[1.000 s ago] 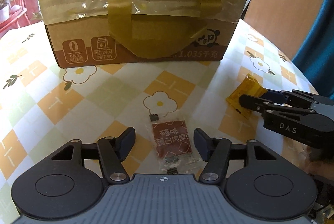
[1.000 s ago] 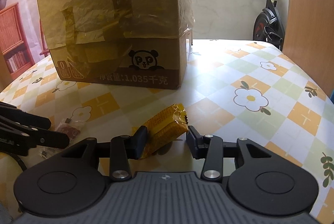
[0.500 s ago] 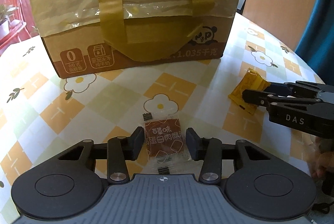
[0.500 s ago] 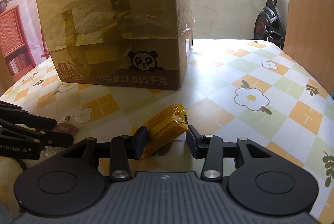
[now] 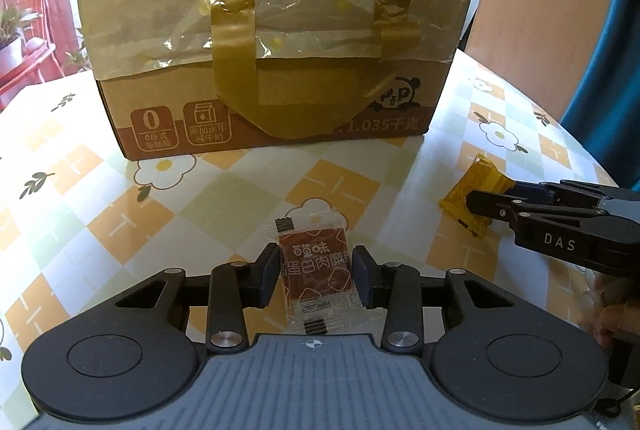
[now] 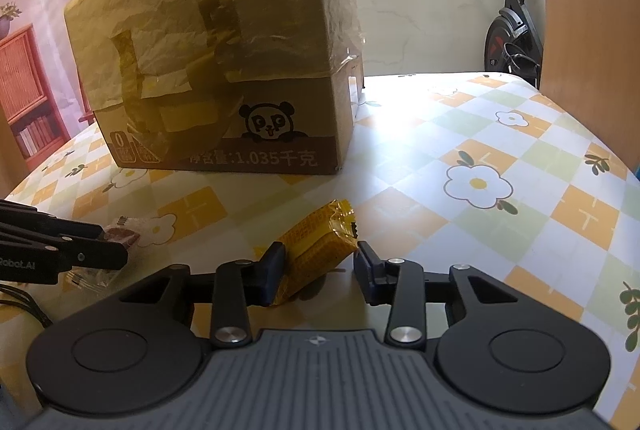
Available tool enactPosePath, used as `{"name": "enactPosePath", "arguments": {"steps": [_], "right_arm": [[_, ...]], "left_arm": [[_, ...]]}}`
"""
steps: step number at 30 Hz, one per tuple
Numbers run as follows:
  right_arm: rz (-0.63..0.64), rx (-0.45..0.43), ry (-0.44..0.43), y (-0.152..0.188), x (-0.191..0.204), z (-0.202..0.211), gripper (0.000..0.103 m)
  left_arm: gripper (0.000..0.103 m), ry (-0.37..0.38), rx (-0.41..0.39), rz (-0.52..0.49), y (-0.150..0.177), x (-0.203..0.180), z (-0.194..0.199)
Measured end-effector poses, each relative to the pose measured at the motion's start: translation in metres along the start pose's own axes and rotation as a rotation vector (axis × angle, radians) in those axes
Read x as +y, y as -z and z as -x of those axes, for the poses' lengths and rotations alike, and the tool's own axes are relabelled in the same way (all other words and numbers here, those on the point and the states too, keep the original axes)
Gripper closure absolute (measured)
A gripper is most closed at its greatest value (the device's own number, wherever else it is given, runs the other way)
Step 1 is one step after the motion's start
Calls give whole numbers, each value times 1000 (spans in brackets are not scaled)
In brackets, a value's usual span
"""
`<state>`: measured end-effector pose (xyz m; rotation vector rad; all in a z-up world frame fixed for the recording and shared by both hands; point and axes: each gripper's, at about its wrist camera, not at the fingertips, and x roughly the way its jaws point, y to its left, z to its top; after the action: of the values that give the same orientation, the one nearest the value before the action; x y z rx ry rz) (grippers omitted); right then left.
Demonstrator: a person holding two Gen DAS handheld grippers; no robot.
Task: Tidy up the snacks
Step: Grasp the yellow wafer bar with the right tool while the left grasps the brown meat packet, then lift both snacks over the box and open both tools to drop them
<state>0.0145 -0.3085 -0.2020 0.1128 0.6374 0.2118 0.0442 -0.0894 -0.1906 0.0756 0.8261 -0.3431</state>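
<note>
Left gripper (image 5: 316, 272): jaws have just been closing around the red packet (image 5: 316, 266); both pads now sit against its edges, so it looks clamped, though the packet seems to lie flat on the table (image 5: 100, 197).
Right gripper (image 6: 320, 266): jaws have just been closing a little; the left pad touches the yellow packet (image 6: 320, 240), the right pad stands just beside its crimped end with a thin gap, so the grip does not look complete.
Red packet: near, middle of the left wrist view, between the left pads, its far end poking out past them.
Yellow packet: near, to the right of the red one, lying slanted between the right pads.
Box (image 5: 276, 41): far, behind both packets and well apart from them, wrapped in film and taped across the front; its top is not visible, so I cannot tell whether it is open or what it holds.
Done: both grippers placed at a snack, one each.
Left: by my judgement nearly everything, namely securing the yellow packet, lifting both, and putting them where they belong, likely the box.
</note>
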Motion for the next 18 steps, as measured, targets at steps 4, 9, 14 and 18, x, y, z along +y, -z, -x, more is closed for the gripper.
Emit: {"name": "enactPosePath", "arguments": {"steps": [4,9,14,18], "right_arm": [[4,-11,-1,1,2,2,67],[4,-23,-9,2,2,5,77],[17,-37,-9,2,4,8,78],[15,-49,-6,0,5,13,78]], "left_arm": [[62,0,-14,8,0,4,3],[62,3,-41,23,-1,8,9],[62,6,-71,48,-1,14,16],[62,-1,-115,39,-4,20,26]]}}
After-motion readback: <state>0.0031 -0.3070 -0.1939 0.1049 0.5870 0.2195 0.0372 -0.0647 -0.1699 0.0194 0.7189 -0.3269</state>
